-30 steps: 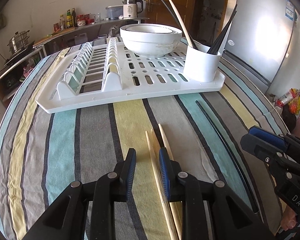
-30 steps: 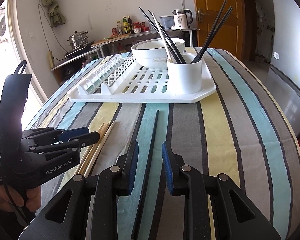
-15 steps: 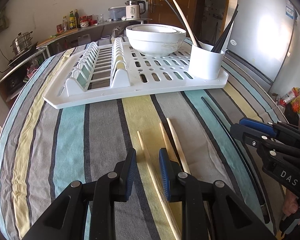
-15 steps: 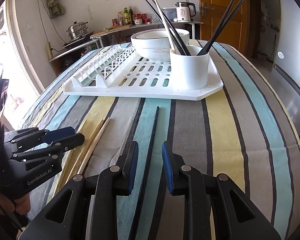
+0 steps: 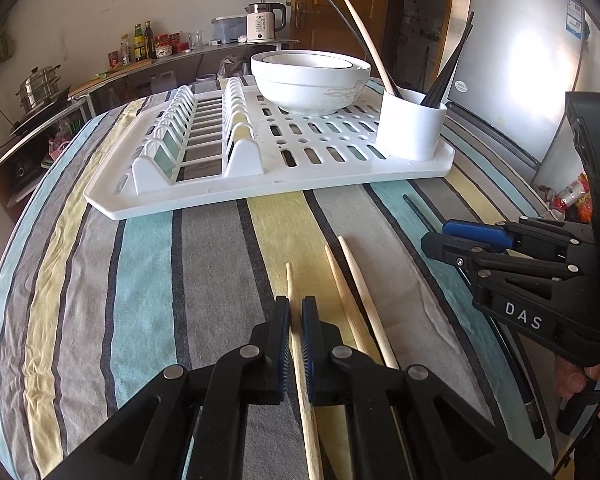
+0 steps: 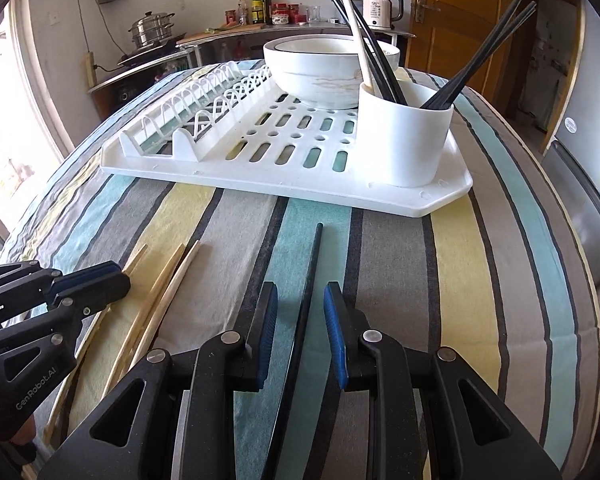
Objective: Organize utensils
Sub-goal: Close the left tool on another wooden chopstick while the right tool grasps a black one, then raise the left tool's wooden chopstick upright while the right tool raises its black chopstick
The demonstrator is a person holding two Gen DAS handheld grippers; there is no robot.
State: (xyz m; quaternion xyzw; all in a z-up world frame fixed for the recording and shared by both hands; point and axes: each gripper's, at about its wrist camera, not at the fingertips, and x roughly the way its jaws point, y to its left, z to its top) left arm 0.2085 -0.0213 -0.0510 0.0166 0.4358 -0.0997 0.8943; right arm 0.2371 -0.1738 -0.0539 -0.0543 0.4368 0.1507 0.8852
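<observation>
While my left gripper [image 5: 295, 320] has just closed its jaws on one wooden chopstick [image 5: 300, 364] on the striped cloth [image 5: 148, 280], just in front of the white drying rack [image 5: 284, 172], my right gripper [image 6: 300, 312] stands parted astride a black chopstick [image 6: 309, 280], pads clear of it. Two more wooden chopsticks [image 5: 360, 300] lie between them, before the rack's white utensil cup [image 6: 404, 136].

Left hand-held gripper [image 5: 295, 320] just closed, clamping wooden chopstick [image 5: 302, 364].
</observation>
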